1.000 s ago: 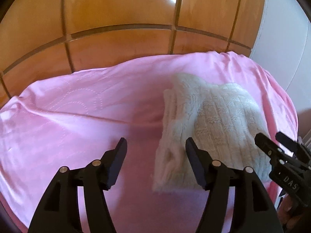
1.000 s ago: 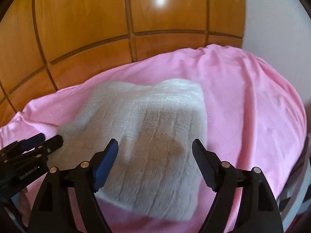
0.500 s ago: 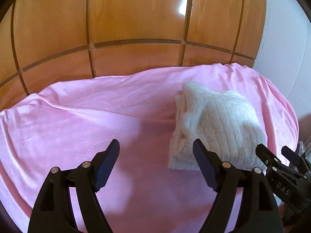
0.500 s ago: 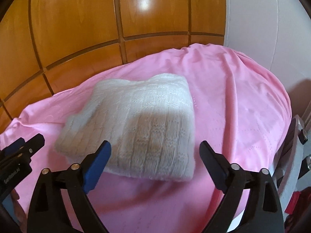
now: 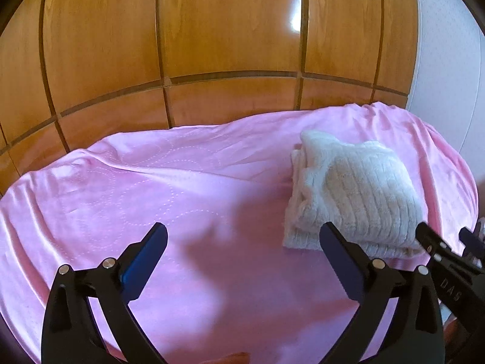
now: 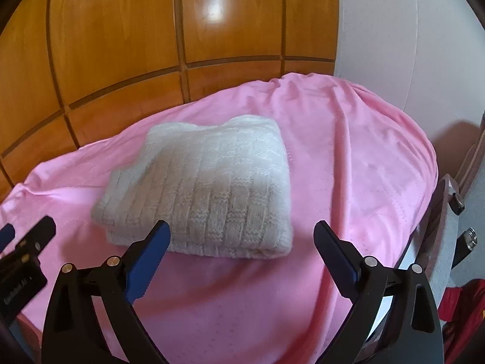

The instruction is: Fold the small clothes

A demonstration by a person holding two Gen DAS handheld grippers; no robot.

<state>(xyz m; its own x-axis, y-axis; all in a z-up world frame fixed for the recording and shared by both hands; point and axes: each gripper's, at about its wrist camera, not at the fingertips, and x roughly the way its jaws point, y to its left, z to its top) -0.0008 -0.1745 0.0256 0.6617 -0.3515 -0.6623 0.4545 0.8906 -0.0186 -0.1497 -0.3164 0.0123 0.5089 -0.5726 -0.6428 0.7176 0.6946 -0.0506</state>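
Both empty — the left hand-held gripper (image 5: 242,239) opening, the right hand-held gripper (image 6: 242,236) spread wide — either could snag the folded white knit (image 6: 206,194) at twelve o'clock, undoing it.

Folded white knit sweater (image 6: 200,194), lying flat on pink blanket (image 6: 348,157), nearer the blanket's left edge than its right, folded edge toward the camera. Right hand-held gripper (image 6: 242,242) spread wide just short of the sweater's near edge, nothing between the blue-padded fingers (image 6: 148,257). Left hand-held gripper (image 6: 25,233) poking in at the blanket's left edge, apart from the sweater. Wooden panelled wall (image 6: 121,45) behind the far edge.
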